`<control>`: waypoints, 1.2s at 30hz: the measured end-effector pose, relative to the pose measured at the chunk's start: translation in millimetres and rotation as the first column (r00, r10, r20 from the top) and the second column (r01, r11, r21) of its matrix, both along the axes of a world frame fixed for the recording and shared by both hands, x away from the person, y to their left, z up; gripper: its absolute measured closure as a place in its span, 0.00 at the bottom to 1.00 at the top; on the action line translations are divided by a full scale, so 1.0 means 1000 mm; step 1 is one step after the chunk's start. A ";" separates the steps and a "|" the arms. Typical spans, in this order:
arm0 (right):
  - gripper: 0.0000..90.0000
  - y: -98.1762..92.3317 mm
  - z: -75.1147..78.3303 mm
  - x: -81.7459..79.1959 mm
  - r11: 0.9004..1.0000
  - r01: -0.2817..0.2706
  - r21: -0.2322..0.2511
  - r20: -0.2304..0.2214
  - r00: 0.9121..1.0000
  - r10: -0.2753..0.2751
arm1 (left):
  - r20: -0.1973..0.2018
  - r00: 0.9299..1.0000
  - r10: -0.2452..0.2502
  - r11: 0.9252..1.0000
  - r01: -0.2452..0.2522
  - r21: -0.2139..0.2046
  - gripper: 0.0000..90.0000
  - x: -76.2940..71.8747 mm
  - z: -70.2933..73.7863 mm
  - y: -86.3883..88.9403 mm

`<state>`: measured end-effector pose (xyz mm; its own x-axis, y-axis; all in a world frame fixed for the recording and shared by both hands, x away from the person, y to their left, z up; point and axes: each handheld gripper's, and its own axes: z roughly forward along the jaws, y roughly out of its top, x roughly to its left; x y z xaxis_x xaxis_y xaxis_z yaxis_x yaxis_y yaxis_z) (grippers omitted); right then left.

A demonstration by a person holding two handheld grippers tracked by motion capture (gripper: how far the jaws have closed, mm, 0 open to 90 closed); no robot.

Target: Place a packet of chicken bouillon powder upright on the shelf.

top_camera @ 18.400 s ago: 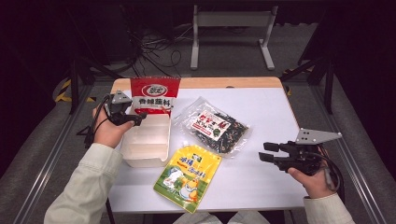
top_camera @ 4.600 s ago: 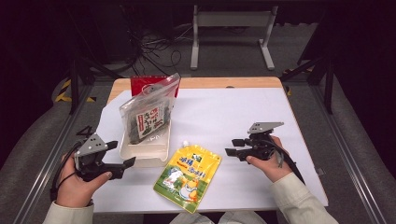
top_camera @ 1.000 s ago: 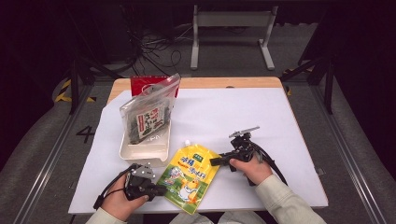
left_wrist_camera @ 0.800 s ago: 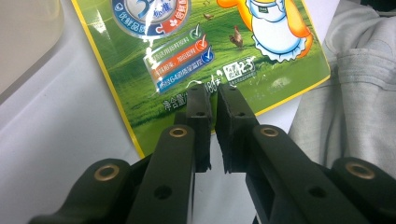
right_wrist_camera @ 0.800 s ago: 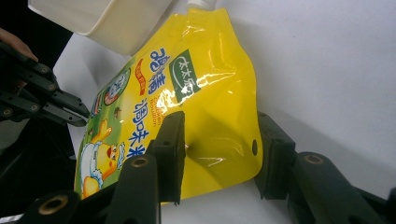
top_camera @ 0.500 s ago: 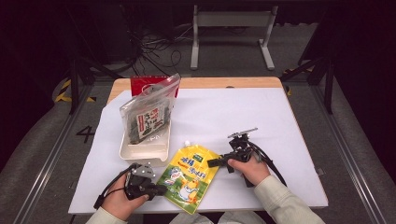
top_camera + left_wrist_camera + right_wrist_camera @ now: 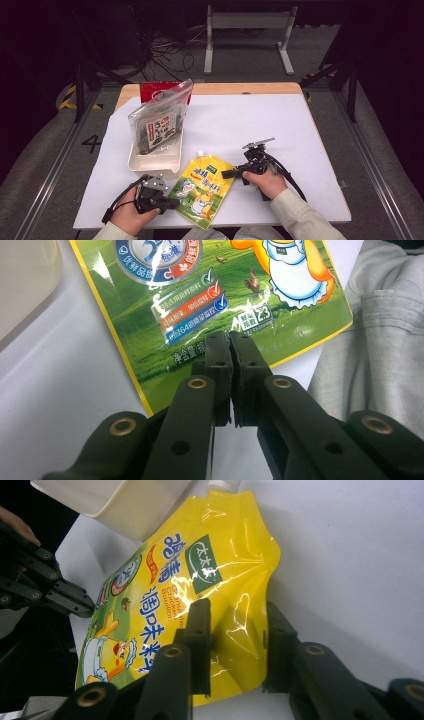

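White sheeting (image 7: 240,125) is spread over a wooden table, around which a dark room with cables and a metal stand at 12 o'clock can be made out. A yellow and green spouted pouch (image 7: 201,187) is seen lying flat on the sheet at roughly 6 o'clock in the high view, its spout turned toward 12 o'clock and just beside a cream tub (image 7: 155,159). A clear bag of dark dried food (image 7: 159,122) is stood in that tub, and a red packet (image 7: 152,90) is propped behind it at 11 o'clock. The left gripper (image 7: 170,202) is held at 7 o'clock of the pouch, and in the left gripper view (image 7: 230,347) its jaws are pressed together over the pouch's green lower edge; whether the film is actually pinched between the pads cannot be told. The right gripper (image 7: 226,174) is held at 3 o'clock of the pouch. In the right gripper view (image 7: 236,630) the yellow edge of the pouch (image 7: 200,580) is seen between the two jaws, which have just been closing; the film there is creased, but it cannot be told whether both pads are pressed on it. A grey sleeve (image 7: 380,350) is visible beside the pouch in the left gripper view.
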<state>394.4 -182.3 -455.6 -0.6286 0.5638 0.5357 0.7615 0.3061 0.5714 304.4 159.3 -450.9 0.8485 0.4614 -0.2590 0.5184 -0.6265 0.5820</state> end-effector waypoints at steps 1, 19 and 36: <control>0.87 0.000 0.001 0.000 1.000 0.001 -0.003 0.007 1.000 -0.001 | -0.003 1.000 0.000 1.000 0.000 -0.002 0.97 0.000 0.000 0.000; 0.99 0.011 0.038 -0.020 0.995 -0.078 -0.070 0.197 0.976 0.090 | 0.048 0.999 0.013 0.999 -0.011 -0.051 0.71 -0.006 0.011 -0.001; 0.99 -0.013 0.117 -0.057 0.996 -0.071 -0.060 0.497 0.863 0.092 | 0.195 0.968 0.158 0.976 -0.123 -0.181 0.29 0.009 0.027 -0.010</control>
<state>337.1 -195.1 -338.9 -0.8504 0.5129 0.1172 0.3495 0.3841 0.8546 313.0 149.0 -423.9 0.8211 0.5456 -0.1678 0.4517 -0.4413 0.7754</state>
